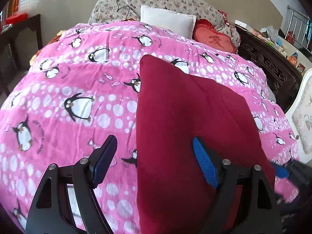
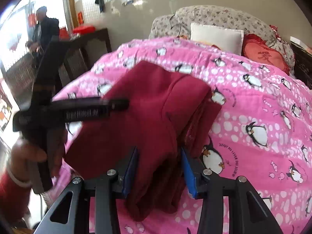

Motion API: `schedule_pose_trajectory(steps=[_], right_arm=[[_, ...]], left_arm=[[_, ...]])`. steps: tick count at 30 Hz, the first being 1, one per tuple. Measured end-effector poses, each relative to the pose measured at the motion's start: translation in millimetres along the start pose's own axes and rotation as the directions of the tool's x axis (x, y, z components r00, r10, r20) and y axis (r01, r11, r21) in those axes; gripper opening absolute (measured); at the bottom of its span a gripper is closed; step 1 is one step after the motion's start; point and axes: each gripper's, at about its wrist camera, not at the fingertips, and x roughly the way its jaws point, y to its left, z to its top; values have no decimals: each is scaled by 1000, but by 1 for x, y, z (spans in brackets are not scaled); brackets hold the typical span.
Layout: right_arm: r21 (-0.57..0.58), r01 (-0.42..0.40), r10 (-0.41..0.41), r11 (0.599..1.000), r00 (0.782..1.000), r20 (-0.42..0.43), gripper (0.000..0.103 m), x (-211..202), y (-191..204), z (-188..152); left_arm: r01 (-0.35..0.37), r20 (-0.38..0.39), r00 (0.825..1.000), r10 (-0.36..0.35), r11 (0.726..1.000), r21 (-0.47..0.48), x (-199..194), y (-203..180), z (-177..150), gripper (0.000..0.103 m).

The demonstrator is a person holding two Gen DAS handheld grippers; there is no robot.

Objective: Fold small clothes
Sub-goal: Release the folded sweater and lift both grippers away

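Observation:
A dark red garment (image 1: 175, 128) lies folded on a pink penguin blanket (image 1: 78, 81). My left gripper (image 1: 155, 156) is open above the garment's near left edge. Its right pad hangs over the cloth, its left pad over the blanket, and nothing is pinched. In the right wrist view my right gripper (image 2: 159, 171) is shut on a thick bunched fold at the near end of the red garment (image 2: 144, 117), and cloth fills the gap between the blue pads. One of the left gripper's fingers (image 2: 117, 104) reaches over the garment from the left, held by a hand (image 2: 29, 156) in a red sleeve.
At the head of the bed are a white pillow (image 1: 167, 22), a red heart cushion (image 1: 214, 39) and floral pillows (image 1: 156, 0). Dark carved furniture (image 1: 269, 66) stands to the right and a dark table (image 2: 87, 46) to the left. A person (image 2: 43, 27) stands far back left.

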Motion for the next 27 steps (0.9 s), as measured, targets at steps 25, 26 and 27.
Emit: schedule_pose_trajectory(steps=[25, 26, 27], right_arm=[[140, 89, -108, 986, 984, 140, 51, -22, 13, 31], [144, 94, -114, 985, 984, 135, 51, -21, 13, 31], [147, 97, -117, 984, 984, 132, 51, -21, 12, 30]], left_arm=[[-203, 219, 955, 201, 979, -12, -76, 10, -26, 81], [-201, 215, 956, 199, 980, -15, -76, 11, -26, 81], [-201, 211, 957, 201, 979, -19, -74, 11, -26, 81]])
